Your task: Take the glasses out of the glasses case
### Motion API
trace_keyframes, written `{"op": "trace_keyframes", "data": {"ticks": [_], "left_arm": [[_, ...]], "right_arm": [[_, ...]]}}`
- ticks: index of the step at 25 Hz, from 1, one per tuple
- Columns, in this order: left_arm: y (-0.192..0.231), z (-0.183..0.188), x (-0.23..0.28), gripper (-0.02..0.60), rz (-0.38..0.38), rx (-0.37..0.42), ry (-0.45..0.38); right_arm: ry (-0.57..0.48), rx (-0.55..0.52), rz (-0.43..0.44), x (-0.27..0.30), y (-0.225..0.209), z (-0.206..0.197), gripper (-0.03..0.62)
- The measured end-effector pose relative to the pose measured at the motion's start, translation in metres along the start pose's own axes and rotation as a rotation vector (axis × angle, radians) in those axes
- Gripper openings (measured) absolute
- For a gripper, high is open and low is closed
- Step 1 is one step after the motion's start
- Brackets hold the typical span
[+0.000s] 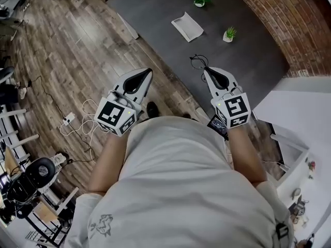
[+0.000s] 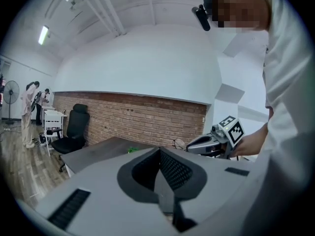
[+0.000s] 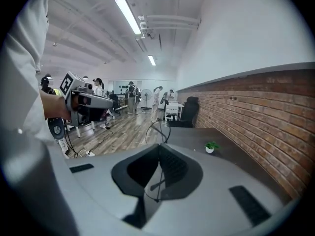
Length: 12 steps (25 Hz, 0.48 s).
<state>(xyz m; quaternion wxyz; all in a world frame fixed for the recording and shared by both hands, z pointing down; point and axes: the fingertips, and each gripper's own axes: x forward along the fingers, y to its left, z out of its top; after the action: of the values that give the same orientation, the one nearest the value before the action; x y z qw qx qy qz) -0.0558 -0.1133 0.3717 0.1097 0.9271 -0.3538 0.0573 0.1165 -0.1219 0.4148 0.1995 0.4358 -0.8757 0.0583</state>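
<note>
Both closed: right gripper pinches the glasses (well apart from their case), left gripper holds nothing.

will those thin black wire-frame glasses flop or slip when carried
The thin black wire-frame glasses look light, so probably easy to carry. The right gripper pinches only a thin wire part, so they may swing or pivot. The fine frame likely bends under hard squeezing.

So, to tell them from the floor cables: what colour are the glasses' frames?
Black, thin rims. The glasses show best in the head view.
</note>
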Motion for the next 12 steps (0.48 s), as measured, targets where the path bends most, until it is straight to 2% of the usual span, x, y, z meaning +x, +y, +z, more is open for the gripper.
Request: {"op": "trace_keyframes", "data": {"ticks": [5, 12], "left_arm": [[-0.046, 0.0, 0.015, 0.011, 0.033, 0.026, 0.005], [-0.094, -0.011, 0.014, 0.011, 0.122, 0.052, 0.027]], "right_arm": [[-0.03, -0.006, 0.037, -0.034, -0.021, -0.012, 0.015], [-0.055, -0.013, 0.109, -0.072, -0.032, -0.035, 0.015]]}}
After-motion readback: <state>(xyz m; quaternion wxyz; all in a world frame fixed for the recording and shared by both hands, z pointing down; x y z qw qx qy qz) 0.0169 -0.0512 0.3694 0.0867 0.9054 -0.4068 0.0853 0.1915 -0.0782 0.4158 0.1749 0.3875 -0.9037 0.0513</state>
